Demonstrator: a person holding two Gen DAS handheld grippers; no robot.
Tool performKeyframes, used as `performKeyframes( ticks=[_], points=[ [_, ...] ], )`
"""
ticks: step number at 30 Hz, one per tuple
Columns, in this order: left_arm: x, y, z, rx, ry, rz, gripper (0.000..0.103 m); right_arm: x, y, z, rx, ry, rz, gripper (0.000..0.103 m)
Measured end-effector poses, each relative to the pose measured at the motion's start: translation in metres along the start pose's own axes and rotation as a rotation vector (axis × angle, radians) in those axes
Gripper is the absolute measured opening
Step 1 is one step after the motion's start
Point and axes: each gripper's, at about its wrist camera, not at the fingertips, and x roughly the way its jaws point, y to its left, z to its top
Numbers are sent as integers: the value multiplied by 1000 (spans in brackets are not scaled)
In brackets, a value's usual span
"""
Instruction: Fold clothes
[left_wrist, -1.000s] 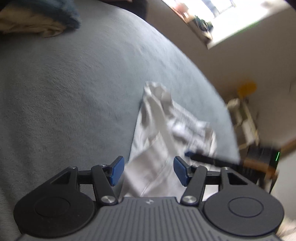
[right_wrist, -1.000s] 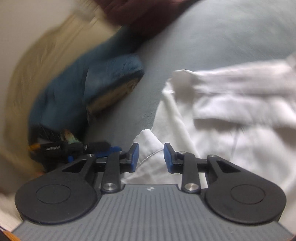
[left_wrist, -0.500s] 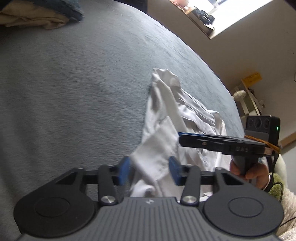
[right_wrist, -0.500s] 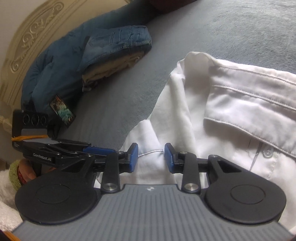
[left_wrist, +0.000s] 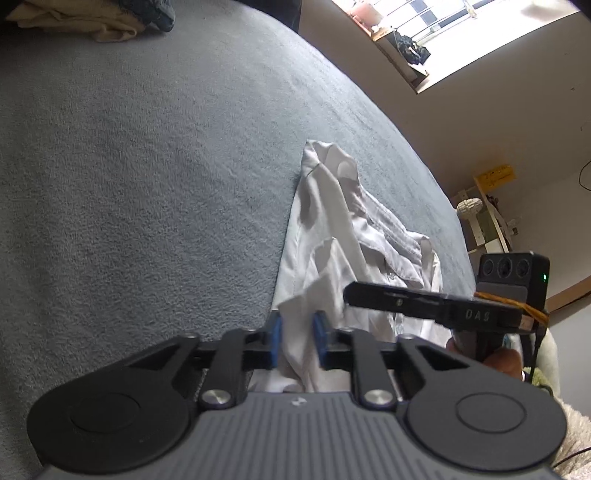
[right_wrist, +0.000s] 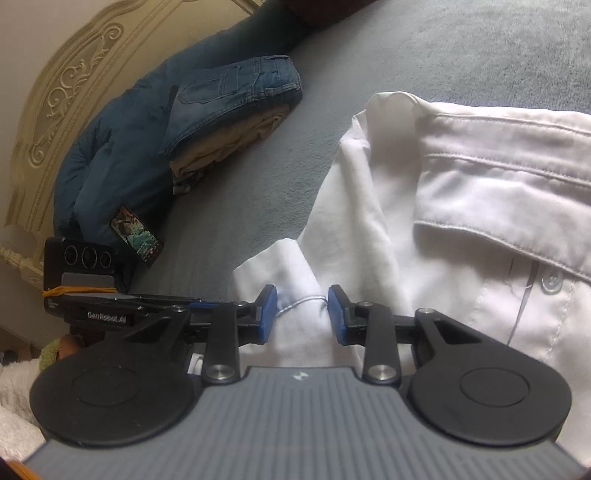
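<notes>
Grasp stage of folding a white shirt (left_wrist: 354, 236), which lies crumpled on the bed (left_wrist: 147, 184) near its right edge as the left view shows it. Left tongs (left_wrist: 297, 341) are closing, blue pads pinching a raised fold of the shirt's near end. Right tongs (right_wrist: 302, 314) are also closing, with a stitched hem corner between the pads and a narrow gap still visible on either side. Next, judged: both grips must seat firmly, then lift and spread the cloth flat before any fold. The bed carries a grey fleece cover; jeans (right_wrist: 236, 96) on tan clothes lie toward the carved headboard (right_wrist: 62, 99). A bright window (left_wrist: 454, 33) and pale wall lie beyond.
</notes>
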Motion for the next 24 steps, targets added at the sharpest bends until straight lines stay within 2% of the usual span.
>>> performKeyframes(
  ticks=[2,4,8,11,17,22,24],
  points=[
    [-3,-5,-1,23,-17,0,11,-3,2,-2,4,-16,9,9],
    [-6,-12,-1,49,-32,-3,8,-9,3,-5,11,-44,10,6],
    [-8,-27,4,96,-56,-27,5,-25,6,-11,14,-108,-21,4],
    [-2,-38,10,127,-62,-39,4,-40,10,-13,24,-167,-75,4],
    [19,-48,20,164,-55,9,3,-50,16,-10,-13,-230,-197,4],
    [32,-43,21,160,-25,94,3,-27,7,-5,-8,-173,-274,10],
    [32,-41,19,158,-20,113,3,-29,2,-5,20,-188,-279,21]
  ],
)
